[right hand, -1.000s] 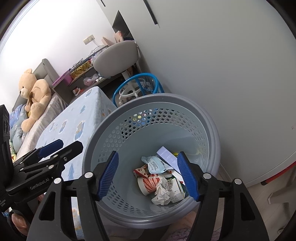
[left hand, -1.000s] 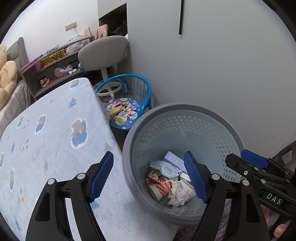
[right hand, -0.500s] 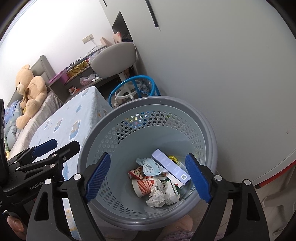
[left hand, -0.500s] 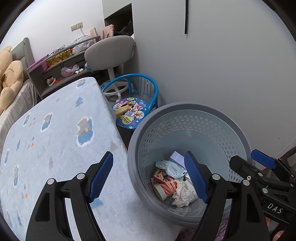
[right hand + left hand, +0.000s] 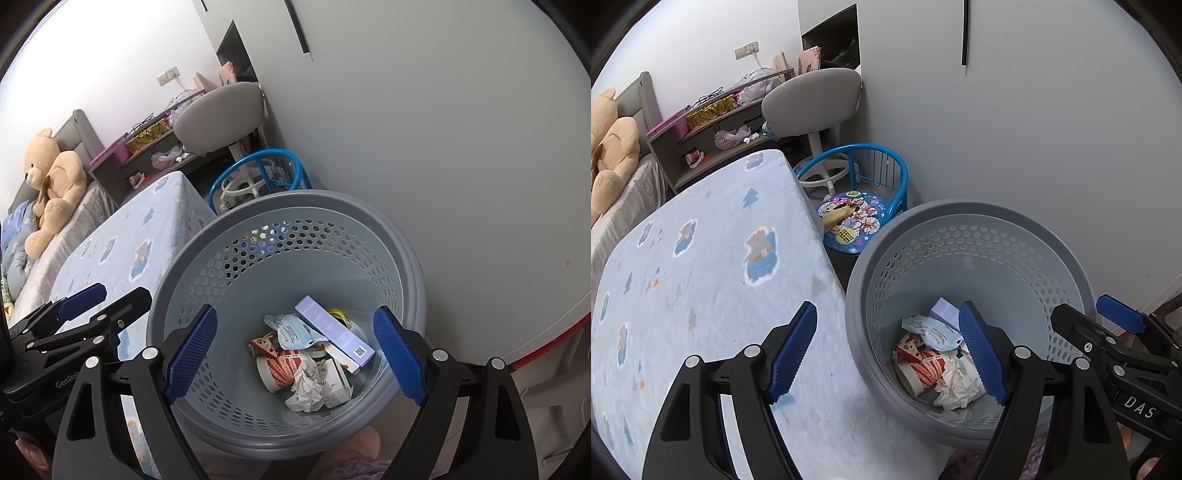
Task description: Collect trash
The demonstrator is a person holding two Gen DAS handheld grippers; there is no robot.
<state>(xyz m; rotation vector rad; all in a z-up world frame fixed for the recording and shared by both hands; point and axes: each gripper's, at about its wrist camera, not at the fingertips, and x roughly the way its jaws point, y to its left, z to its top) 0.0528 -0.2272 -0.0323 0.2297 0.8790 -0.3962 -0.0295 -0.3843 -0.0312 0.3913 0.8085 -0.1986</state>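
Beside a patterned blue bedspread [image 5: 701, 258], the left gripper [image 5: 890, 354] is hovering wide open and empty, trash [image 5: 938, 354] lying in the grey basket [image 5: 857, 295] at right. From the right wrist, the right gripper [image 5: 295, 354] is hanging over the basket, its jaws having just been opening, nothing between them.

- "DAS" in white letters on the right hand-held gripper [image 5: 1123, 325] body
- "GenRob", cut off, on the left hand-held gripper [image 5: 103, 306] body
- QR code on the purple box [image 5: 334, 330], unreadable
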